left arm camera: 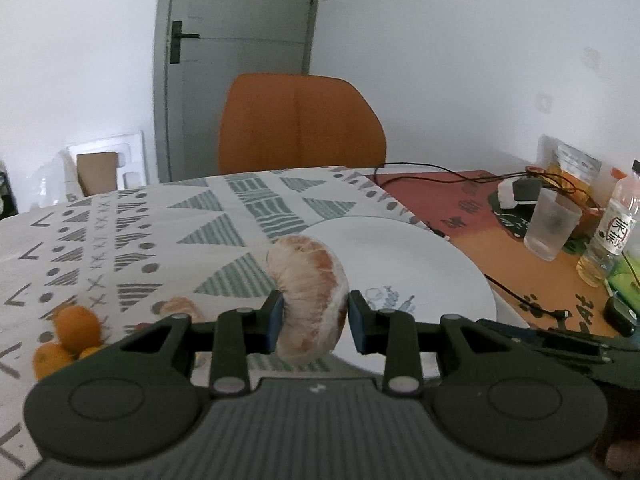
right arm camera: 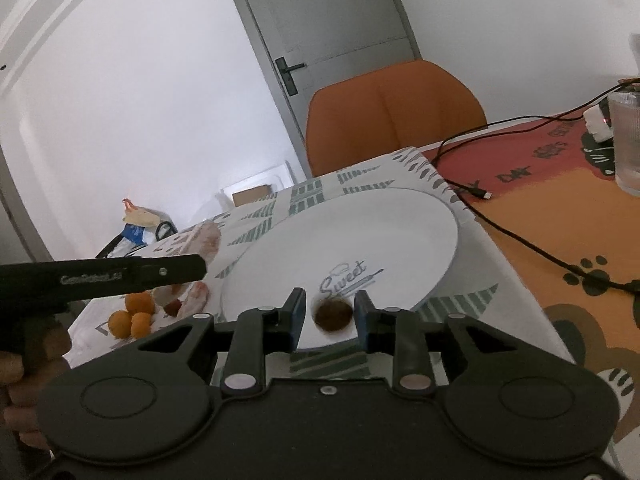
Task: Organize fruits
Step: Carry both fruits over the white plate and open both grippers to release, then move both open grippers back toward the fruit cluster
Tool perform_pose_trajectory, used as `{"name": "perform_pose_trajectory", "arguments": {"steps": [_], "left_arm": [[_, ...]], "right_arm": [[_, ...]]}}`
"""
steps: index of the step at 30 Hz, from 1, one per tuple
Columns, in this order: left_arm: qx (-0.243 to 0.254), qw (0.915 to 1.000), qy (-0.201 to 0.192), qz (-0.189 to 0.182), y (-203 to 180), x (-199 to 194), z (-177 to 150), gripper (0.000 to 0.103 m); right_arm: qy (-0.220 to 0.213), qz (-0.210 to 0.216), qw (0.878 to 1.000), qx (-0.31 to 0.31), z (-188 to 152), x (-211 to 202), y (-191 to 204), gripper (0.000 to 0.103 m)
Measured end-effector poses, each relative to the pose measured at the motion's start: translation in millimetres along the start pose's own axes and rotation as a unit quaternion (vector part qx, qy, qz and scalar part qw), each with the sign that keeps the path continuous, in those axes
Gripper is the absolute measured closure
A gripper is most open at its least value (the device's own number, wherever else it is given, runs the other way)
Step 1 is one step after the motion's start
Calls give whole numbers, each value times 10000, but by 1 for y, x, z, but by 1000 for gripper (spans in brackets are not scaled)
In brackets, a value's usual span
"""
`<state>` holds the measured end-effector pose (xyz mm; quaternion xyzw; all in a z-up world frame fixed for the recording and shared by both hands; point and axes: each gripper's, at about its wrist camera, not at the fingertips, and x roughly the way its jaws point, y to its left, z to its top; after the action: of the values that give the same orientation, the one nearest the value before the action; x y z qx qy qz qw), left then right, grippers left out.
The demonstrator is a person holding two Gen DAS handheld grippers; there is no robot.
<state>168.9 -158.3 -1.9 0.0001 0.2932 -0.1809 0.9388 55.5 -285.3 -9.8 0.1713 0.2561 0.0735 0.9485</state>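
Left claw (left arm camera: 314, 320): I grip the pomelo segment (left arm camera: 308, 300).
Right claw (right arm camera: 329, 314): released; brown fruit (right arm camera: 334, 314) sits free on plate (right arm camera: 360, 236).
Next: lower segment gently, mid-plate, clear of it.

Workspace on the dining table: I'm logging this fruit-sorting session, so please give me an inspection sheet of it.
Surface: table under a white cloth with grey-green triangle print; orange printed mat beside it.
Job's things: peeled pomelo segment in the left gripper; small brown round fruit on the white round plate; small orange kumquats and more peeled pieces on the cloth.
Clutter: frosted plastic cup, clear drink bottle, snack packets.
Grippers: left shut on the segment; right gripper open around the brown fruit.
Cables: black cable crossing the mat.
Surroundings: orange chair, grey door, white walls.
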Motion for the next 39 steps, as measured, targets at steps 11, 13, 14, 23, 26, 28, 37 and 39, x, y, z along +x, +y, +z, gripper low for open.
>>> {"name": "perform_pose_trajectory", "arguments": {"steps": [11,13,14,23,26,28,37,39], "left_arm": [[182,9997,-43,-154,-26,18,11,63],[272,9996,-47,67,-28,17,10,40],[285,9995,-39,161,-27,16,9,35],[97,9983,-47,572,5,-8,0,21],[-27,9976,-57,688,17,-19,-4,19],[-76,9969,-60,778,25,-27,-7,18],[-270,9940,-100,1051,53,-56,-21,13],[-317,9933,-127,1102,59,-62,-25,11]], "right_arm": [[-27,-44,10000,58,1,-5,-6,74],[-31,-39,10000,58,1,-5,-6,72],[-33,-32,10000,60,1,-5,-5,71],[-12,42,10000,21,0,-5,4,61],[-9,74,10000,-27,0,-6,11,57],[1,112,9999,-56,0,-6,16,55],[6,249,9993,-275,-4,-5,44,38],[-28,270,9990,-342,-5,-5,51,30]]}}
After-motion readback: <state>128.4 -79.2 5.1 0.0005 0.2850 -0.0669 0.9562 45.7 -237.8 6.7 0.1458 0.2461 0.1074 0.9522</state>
